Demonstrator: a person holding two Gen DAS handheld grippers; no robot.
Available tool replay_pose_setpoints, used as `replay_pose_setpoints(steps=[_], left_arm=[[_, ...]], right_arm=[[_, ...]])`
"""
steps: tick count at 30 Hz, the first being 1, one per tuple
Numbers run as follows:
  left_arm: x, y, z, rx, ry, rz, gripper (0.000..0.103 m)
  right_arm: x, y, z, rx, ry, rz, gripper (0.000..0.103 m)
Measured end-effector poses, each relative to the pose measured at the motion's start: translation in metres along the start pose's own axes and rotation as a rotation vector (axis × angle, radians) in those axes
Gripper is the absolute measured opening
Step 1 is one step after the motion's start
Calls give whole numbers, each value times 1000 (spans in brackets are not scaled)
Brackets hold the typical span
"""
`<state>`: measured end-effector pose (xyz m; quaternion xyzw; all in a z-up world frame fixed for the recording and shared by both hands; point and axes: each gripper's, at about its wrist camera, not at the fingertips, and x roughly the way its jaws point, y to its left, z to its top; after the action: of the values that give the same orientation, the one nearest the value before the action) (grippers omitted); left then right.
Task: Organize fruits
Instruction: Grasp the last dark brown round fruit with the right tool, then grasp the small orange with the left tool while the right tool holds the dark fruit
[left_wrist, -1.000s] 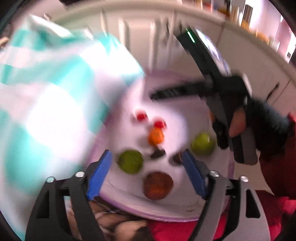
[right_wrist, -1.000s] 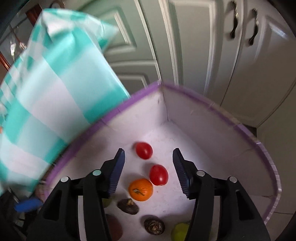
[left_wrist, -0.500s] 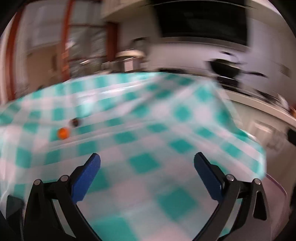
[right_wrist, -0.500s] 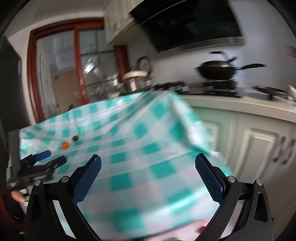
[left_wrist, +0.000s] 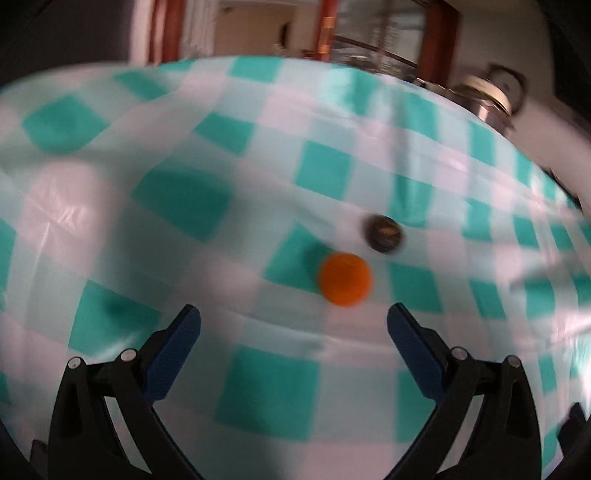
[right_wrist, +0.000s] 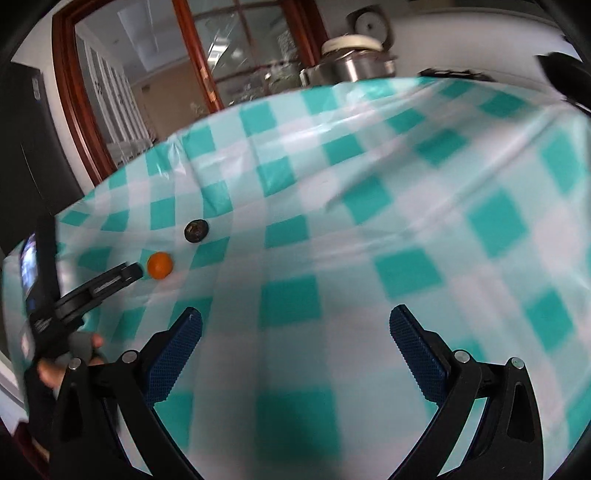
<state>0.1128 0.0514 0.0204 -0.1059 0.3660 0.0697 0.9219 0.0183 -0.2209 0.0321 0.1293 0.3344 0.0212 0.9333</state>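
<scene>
- Showing no legible brand, label or writing anywhere; a lit screen on the left gripper's body glowing at the left edge of the right wrist view, its content too blurred to make out.
- Covering almost the whole of both views: a table under a teal-and-white check cloth (right_wrist: 369, 229), creased and glossy, smeared by motion blur in the left wrist view.
- Standing behind the table: a red-brown framed glass door (right_wrist: 207, 66), a white wall, and a steel pot (right_wrist: 354, 61) with a pale lid at the far edge.
- Hanging over bare cloth, the right gripper (right_wrist: 295, 345) spread fully wide, blue pads gripping nothing and touching nothing.
- Hanging just short of the fruit, the left gripper (left_wrist: 293, 338) likewise released to full width, nothing between its pads; seen from the right wrist, one black finger (right_wrist: 107, 282) reaching close beside the orange, contact impossible to judge.
- Gripping the left tool's handle at the lower left of the right wrist view: a hand (right_wrist: 62, 362) in a dark fingerless glove.
- Lying on the cloth ahead of the left gripper: the orange (left_wrist: 345, 278), small and round.
- Lying just beyond the orange, near but apart: a dark fruit (left_wrist: 382, 233), brownish-black, kind unclear.
</scene>
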Motion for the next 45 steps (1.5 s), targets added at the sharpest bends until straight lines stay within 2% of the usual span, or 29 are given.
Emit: replay_pose_setpoints(steps=[3,7,11,16,18,20,21,22,23,24,25,28,32,36,39,40,43,45], left_arm=[[0,17,1,-70,10,-6,101],[-6,20,0,-53,-20,56,101],[-1,29,0,-104,-7,49,101],[1,34,-1,-135,-7,40,101],[1,32,-2,-132,-6,36,101],[1,30,-2,-127,-8,33,101],[0,30,-2,-124,-9,30,101],[0,29,-3,-121,-11,27,101],[-1,28,-3,-114,-12,21,101],[-1,27,-3,-106,-13,16,101],[-1,25,-3,-92,-12,9,101],[-2,19,-3,-60,-11,-8,101],[0,10,-4,-20,4,-53,101],[0,1,-7,18,19,-79,101],[2,-9,-9,40,36,-115,101],[3,-15,-8,56,31,-118,101],[10,-27,-3,85,40,-135,101],[21,-38,4,91,51,-130,100]], right_arm=[[45,20,21,-24,41,11,99],[105,54,51,-46,119,59,99],[151,87,73,-100,158,58,99],[185,120,85,-127,203,114,97],[196,135,86,-166,224,113,92],[207,148,84,-214,251,68,75],[209,152,84,-231,255,42,74],[210,154,83,-246,253,25,71],[209,155,82,-261,243,7,55],[206,154,81,-272,233,3,45],[199,148,80,-262,215,-7,42],[167,123,76,-173,169,54,42],[115,75,61,-49,101,76,42],[77,32,35,87,74,96,42],[72,17,23,151,82,126,42],[68,16,24,143,59,131,43],[76,19,24,134,95,133,43],[72,22,23,131,82,136,43]])
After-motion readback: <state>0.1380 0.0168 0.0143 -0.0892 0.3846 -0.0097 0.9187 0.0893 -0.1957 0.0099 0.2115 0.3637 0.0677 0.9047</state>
